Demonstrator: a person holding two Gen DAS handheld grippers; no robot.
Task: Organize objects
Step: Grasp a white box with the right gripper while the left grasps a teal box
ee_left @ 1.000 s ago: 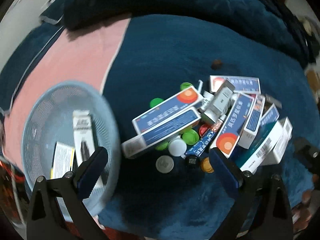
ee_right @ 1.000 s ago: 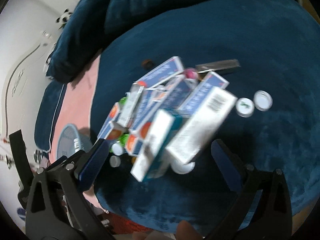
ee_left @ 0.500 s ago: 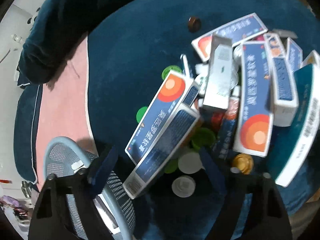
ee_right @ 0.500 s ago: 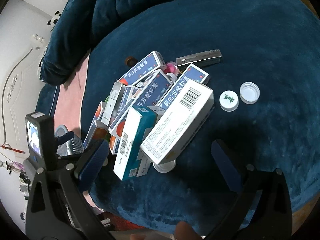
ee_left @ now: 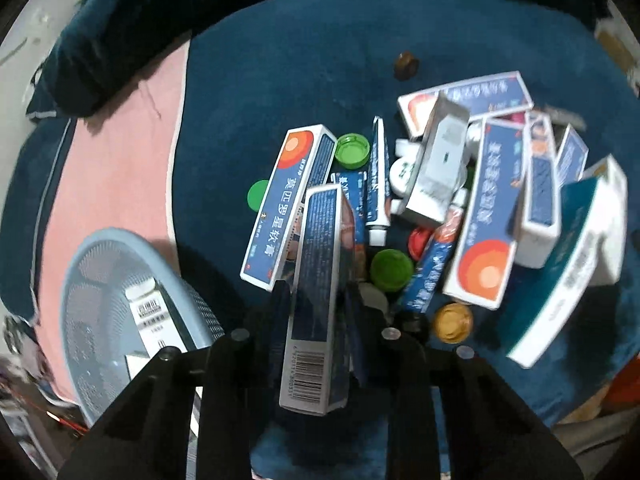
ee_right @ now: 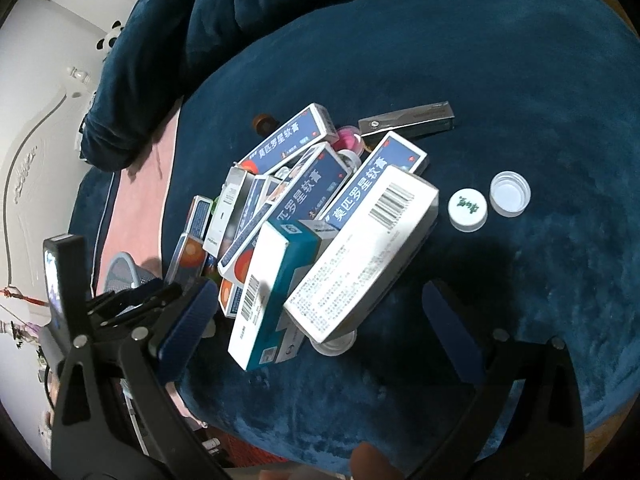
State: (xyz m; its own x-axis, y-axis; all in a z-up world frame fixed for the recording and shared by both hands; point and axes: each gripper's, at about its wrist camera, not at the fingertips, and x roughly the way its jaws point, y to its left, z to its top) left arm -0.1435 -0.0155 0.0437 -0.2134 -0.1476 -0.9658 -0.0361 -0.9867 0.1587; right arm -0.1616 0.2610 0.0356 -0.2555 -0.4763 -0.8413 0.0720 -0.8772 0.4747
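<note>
Gripping blue box (ee_left: pixel 318 280) lengthwise, barcode end nearest

Each tool was a black plastic frame with angular struts and round silver screw heads. The right gripper (ee_right: pixel 316 316) carried ridged dark-blue pads (ee_right: pixel 186 318) on its fingers; the left gripper (ee_left: pixel 316 312) showed similar blue pads. Bare skin showed at six o'clock

Pile of ointment boxes (ee_left: pixel 484 216), landmark. Left of pile: mesh basket (ee_left: pixel 92 264), boxes inside. Behind pile: lone bottle cap (ee_left: pixel 406 65). Right of pile: two bottle caps (ee_right: pixel 488 202), side by side.
</note>
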